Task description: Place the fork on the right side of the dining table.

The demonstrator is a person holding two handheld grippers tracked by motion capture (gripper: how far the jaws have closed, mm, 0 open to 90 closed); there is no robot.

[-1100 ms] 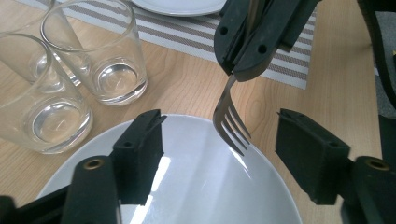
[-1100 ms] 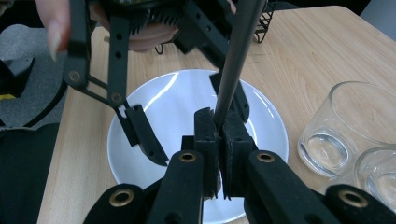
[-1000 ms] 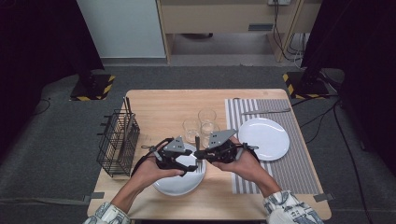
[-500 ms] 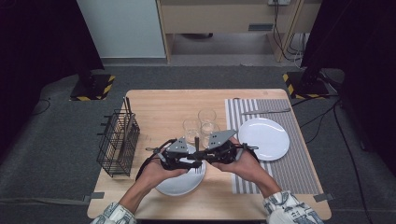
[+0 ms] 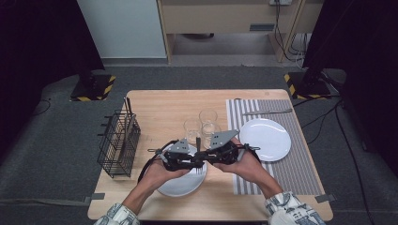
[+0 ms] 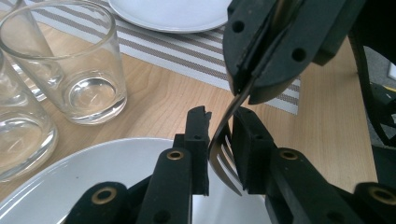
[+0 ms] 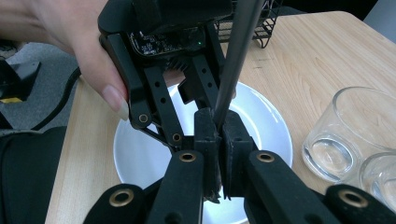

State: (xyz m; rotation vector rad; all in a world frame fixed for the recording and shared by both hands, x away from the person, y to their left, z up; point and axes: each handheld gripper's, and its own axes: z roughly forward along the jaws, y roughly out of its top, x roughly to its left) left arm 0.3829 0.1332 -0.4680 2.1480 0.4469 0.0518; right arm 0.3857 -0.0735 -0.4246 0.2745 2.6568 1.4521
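Observation:
A metal fork (image 6: 222, 149) stands tilted above a white plate (image 5: 180, 187) near the table's front, with its dark handle (image 7: 233, 56) pointing up. My right gripper (image 7: 218, 116) is shut on the fork's neck. In the left gripper view it appears as the black clamp (image 6: 243, 91) at the top. My left gripper (image 6: 222, 115) faces it tip to tip. Its jaws have just been closing with the fork's tines between them, and a thin gap still shows beside one pad. In the high view the left gripper (image 5: 195, 161) and the right gripper (image 5: 204, 157) meet over the plate's far rim.
Three clear glasses (image 5: 208, 117) stand just beyond the grippers. A second white plate (image 5: 265, 138) lies on a striped placemat (image 5: 291, 168) at the right, with a piece of cutlery (image 5: 267, 111) behind it. A black wire basket (image 5: 118, 143) stands at the left edge.
The left gripper's jaws have drawn in around the fork's tines. Both hands have stayed almost where they were, and the right gripper keeps its hold.

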